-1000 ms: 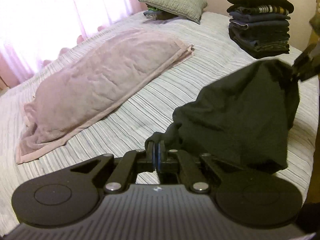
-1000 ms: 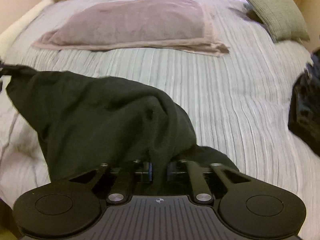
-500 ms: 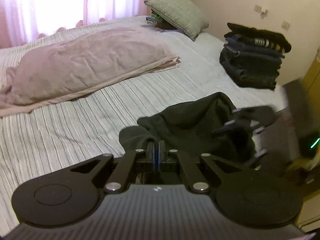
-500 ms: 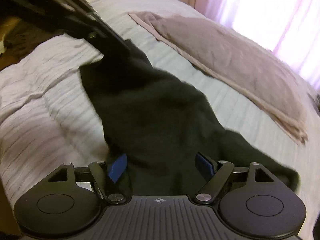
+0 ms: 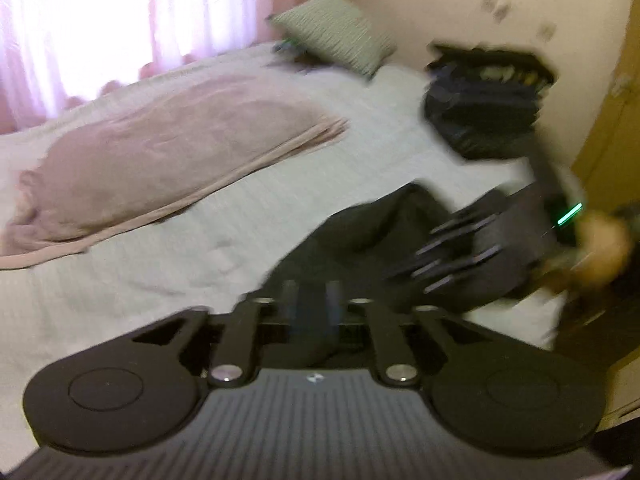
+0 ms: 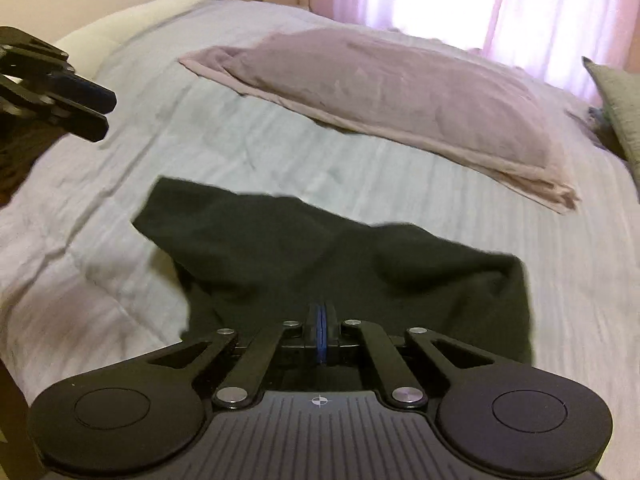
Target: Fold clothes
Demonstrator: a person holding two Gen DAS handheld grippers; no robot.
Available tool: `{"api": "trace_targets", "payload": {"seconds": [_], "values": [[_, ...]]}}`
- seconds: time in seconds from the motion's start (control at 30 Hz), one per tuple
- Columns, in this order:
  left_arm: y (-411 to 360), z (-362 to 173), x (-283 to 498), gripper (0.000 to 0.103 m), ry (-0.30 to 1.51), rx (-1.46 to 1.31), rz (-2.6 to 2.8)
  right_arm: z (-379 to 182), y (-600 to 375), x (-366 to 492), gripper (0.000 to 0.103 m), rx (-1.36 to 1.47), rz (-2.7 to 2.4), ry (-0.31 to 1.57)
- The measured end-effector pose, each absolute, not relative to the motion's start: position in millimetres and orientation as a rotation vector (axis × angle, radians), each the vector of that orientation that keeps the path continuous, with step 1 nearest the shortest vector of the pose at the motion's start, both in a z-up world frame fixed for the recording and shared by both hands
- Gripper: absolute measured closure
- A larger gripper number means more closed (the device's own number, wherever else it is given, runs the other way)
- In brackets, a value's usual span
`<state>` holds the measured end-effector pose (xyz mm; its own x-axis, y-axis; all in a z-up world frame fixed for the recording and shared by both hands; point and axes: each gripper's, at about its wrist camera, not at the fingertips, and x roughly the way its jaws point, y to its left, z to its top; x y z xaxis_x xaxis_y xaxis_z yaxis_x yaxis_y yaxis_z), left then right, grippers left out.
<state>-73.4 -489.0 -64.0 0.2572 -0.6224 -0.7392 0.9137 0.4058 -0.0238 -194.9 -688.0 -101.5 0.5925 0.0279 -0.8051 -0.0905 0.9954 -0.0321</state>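
I had the dark garment (image 6: 332, 256) lying crumpled on the near part of the striped bedspread (image 6: 400, 168), well short of the pink folded blanket (image 6: 400, 92) that lay across the far side of the bed.

Through the right wrist camera, my right gripper (image 6: 320, 332) had its jaws clenched, the blue pads pressed flat together right at the near edge of the garment. The cloth sat directly behind the tips, but I could not tell whether any fabric was caught between them.

My left gripper (image 5: 310, 308) showed up badly blurred in its own view. Its two fingers (image 5: 289, 300) stood slightly apart with a dark gap between them, so I read it as released, hovering over the left end of the garment (image 5: 360, 236). In the right camera the same gripper (image 6: 94, 110) hung at the far left, above the bedspread and clear of the cloth.

From the left camera, the right gripper (image 5: 452, 256) sat smeared at the right side of the garment. Far right on the bed stood a stack of folded dark clothes (image 5: 488, 108), and a green cushion (image 5: 340, 36) leaned near the wall beside the pink curtain (image 5: 120, 20).
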Motion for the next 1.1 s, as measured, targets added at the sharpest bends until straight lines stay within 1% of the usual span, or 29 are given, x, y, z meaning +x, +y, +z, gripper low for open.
{"api": "trace_targets", "payload": {"seconds": [0.03,0.07,0.1,0.13,0.17,0.23,0.3,0.37,0.4,0.43,0.47,0.53,0.6,0.7,0.87,0.93,1.1], "values": [[-489,-70,-72,0.077,0.738,0.512,-1.060,-102,-685,-194,0.102,-0.083,0.073,0.932],[-489,-78,-70,0.076,0.727,0.565,-1.021,-104,-681,-192,0.083,-0.089,0.081,0.928],[-488,-84,-68,0.076,0.728,0.595,-0.988,-107,-676,-188,0.041,-0.099,0.089,0.919],[-488,-94,-66,0.075,0.738,0.615,-0.957,-112,-667,-185,0.028,-0.117,0.111,0.906],[-487,-102,-66,0.074,0.740,0.631,-0.934,-117,-658,-182,0.027,-0.138,0.137,0.891],[-486,-119,-65,0.066,0.744,0.664,-0.889,-130,-639,-171,0.027,-0.190,0.187,0.876],[-487,-135,-68,0.063,0.752,0.728,-0.860,-149,-619,-153,0.027,-0.265,0.218,0.898],[-488,-151,-71,0.062,0.775,0.770,-0.841,-163,-605,-139,0.028,-0.311,0.240,0.920],[-487,-157,-73,0.059,0.785,0.786,-0.832,-166,-603,-135,0.036,-0.309,0.244,0.930],[-486,-161,-74,0.057,0.788,0.802,-0.827,-169,-601,-131,0.055,-0.307,0.248,0.940],[-485,-165,-75,0.057,0.790,0.819,-0.822,-173,-599,-127,0.089,-0.305,0.253,0.950],[-482,-168,-75,0.054,0.791,0.831,-0.816,-159,-609,-133,0.097,-0.245,0.238,0.926],[-481,-165,-77,0.054,0.789,0.827,-0.809,-133,-628,-147,0.098,-0.163,0.208,0.888],[-480,-154,-76,0.050,0.782,0.799,-0.806,-87,-669,-183,0.098,-0.037,0.102,0.835],[-489,-126,-67,0.045,0.740,0.718,-0.831,-23,-752,-280,0.099,0.143,-0.238,0.744],[-499,-116,-66,0.043,0.725,0.696,-0.861,-11,-780,-323,0.099,0.201,-0.395,0.733],[-540,-101,-75,0.043,0.687,0.701,-0.971,-34,-828,-402,0.099,0.306,-0.703,0.826]]}}
